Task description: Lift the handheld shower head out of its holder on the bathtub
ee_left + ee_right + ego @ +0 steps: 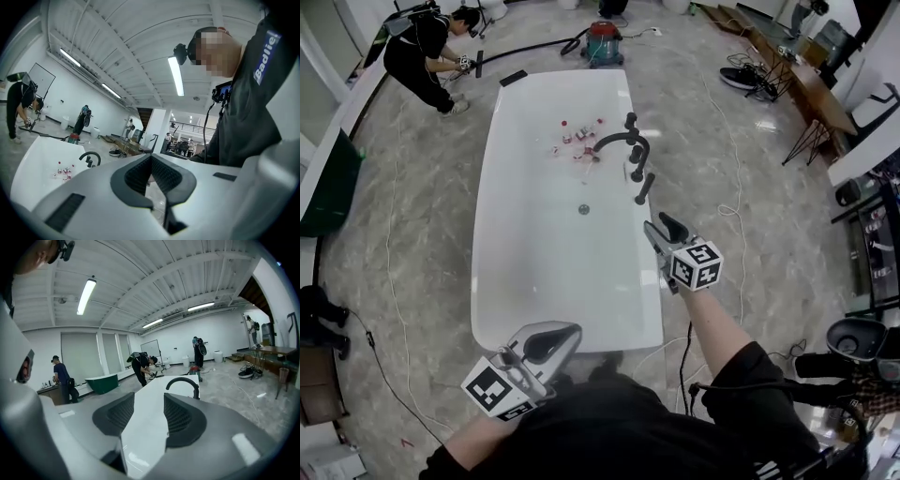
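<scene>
A white bathtub (502, 234) fills the middle of the head view. On its right rim stands a black arched faucet (623, 141), and just nearer to me the black handheld shower head (645, 187) sits upright in its holder. My right gripper (662, 228) hovers over that rim a short way in front of the shower head, apart from it. Its jaws stand open with only the tub visible between them (149, 399). In the right gripper view the faucet (183, 380) shows ahead, but the shower head is hidden. My left gripper (572, 330) is at the tub's near end, shut and empty (151, 159).
Several small bottles (577, 141) lie in the tub near the drain (584, 209). A white hose (733, 211) and cables run over the marble floor at right. A red vacuum (603, 42) stands beyond the tub, and a person (427, 56) bends over at upper left.
</scene>
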`<state>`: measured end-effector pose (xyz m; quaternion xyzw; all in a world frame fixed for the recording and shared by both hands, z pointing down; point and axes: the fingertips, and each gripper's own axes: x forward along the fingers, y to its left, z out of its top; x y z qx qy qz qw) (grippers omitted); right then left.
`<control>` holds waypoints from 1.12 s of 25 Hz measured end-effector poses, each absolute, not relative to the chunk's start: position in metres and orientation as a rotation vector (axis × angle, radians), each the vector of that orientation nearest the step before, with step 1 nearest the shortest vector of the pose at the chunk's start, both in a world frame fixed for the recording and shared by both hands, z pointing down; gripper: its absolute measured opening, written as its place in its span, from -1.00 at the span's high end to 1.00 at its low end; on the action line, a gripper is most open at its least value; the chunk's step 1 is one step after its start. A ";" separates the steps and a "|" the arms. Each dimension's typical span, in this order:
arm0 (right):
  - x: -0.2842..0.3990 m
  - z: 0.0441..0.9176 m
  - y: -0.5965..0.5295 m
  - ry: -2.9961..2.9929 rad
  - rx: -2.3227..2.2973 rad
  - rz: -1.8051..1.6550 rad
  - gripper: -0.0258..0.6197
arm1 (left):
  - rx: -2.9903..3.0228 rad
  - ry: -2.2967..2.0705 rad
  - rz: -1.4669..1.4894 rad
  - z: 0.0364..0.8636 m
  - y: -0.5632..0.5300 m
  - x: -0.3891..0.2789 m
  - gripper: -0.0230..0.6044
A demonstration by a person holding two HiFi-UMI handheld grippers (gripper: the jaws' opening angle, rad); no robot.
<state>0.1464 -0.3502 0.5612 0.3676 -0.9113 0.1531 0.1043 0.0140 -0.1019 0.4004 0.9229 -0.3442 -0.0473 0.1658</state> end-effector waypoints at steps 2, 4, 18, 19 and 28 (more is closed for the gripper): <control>0.153 0.581 -0.379 -2.642 1.106 0.472 0.36 | 2.613 -0.987 -0.113 0.406 -0.105 0.014 0.93; 0.159 0.601 -0.403 -2.599 1.120 0.497 0.32 | 2.599 -0.997 -0.081 0.411 -0.109 0.014 0.93; 0.176 0.721 -0.554 -2.376 1.194 0.572 0.25 | 2.528 -1.034 -0.001 0.449 -0.151 0.017 0.93; 0.176 0.729 -0.561 -2.364 1.202 0.582 0.25 | 2.521 -1.036 0.005 0.452 -0.154 0.016 0.93; 0.178 0.787 -0.599 -2.287 1.244 0.684 0.25 | 2.519 -1.035 0.040 0.471 -0.173 0.016 0.93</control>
